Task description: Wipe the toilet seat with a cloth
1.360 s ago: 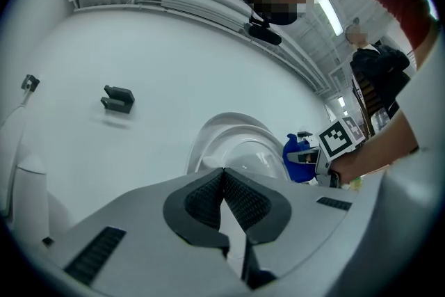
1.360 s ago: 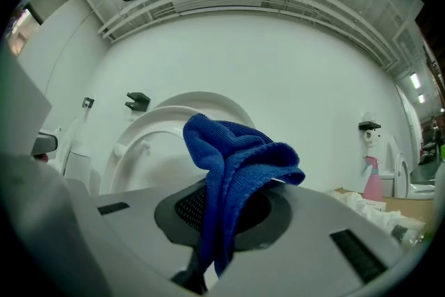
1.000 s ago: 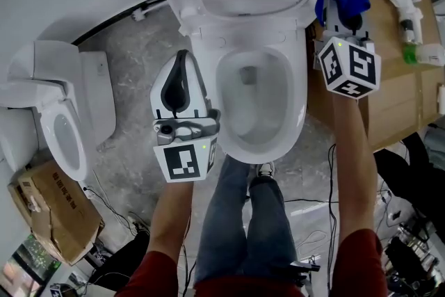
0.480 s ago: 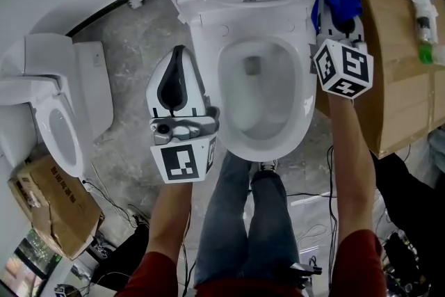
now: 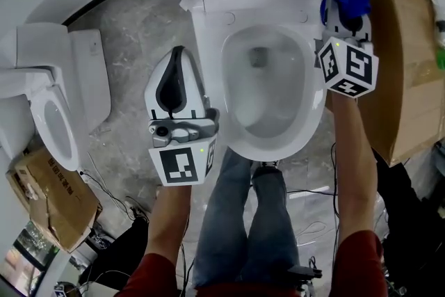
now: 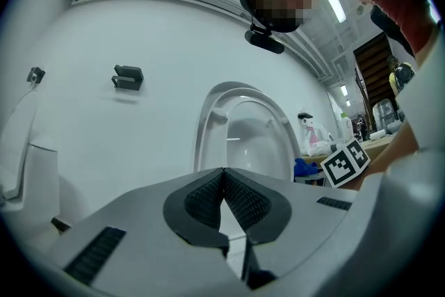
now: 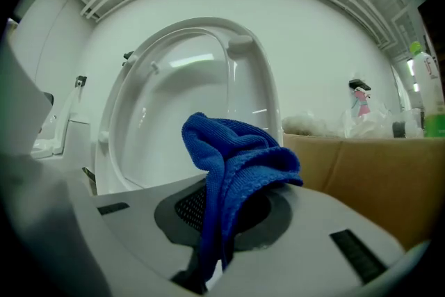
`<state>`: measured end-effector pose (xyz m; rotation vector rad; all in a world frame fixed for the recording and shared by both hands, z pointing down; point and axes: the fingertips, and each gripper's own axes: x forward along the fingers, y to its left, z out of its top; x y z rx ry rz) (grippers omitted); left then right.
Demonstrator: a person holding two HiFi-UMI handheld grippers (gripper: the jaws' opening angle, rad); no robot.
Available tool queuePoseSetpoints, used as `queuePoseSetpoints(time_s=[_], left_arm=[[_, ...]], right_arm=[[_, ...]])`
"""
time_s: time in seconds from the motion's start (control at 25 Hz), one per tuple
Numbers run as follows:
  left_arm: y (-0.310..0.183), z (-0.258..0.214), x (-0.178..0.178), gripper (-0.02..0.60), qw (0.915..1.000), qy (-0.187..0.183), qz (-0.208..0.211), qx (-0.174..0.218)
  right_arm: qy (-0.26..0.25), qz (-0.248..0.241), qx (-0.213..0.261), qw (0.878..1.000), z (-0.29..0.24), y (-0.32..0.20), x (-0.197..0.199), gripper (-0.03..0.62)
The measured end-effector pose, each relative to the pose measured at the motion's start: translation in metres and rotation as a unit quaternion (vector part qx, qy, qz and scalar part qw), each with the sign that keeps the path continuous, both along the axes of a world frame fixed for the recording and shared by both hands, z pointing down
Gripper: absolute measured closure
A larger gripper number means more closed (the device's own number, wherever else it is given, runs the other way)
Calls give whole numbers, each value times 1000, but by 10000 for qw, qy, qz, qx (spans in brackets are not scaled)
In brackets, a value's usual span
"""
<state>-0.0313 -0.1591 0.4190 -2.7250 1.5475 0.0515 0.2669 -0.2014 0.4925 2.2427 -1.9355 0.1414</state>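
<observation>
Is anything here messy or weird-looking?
Yes. A second toilet stands on the bare floor left of the main toilet, which is odd for one room. Beside it lies a crumpled, torn cardboard box.

A second white toilet (image 5: 52, 97) stands just beside a cardboard box (image 5: 52, 199).
</observation>
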Motion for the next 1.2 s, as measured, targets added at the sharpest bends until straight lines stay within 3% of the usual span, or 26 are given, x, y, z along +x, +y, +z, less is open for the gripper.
queuePoseSetpoints(time_s=[0.52, 0.92, 1.2], left_arm=[[-4, 16, -9, 566, 9999, -85, -99, -35], [-7, 7, -27, 566, 9997, -68, -250, -8], [-8, 6, -36, 566, 9994, -68, -338, 11]], right_arm=[[-126, -1, -902, 9958, 85, -6, -13, 540], [-752, -343, -1090, 9906, 104, -18, -90, 540], [-733, -1135, -1291, 9824, 113, -29, -150, 540]])
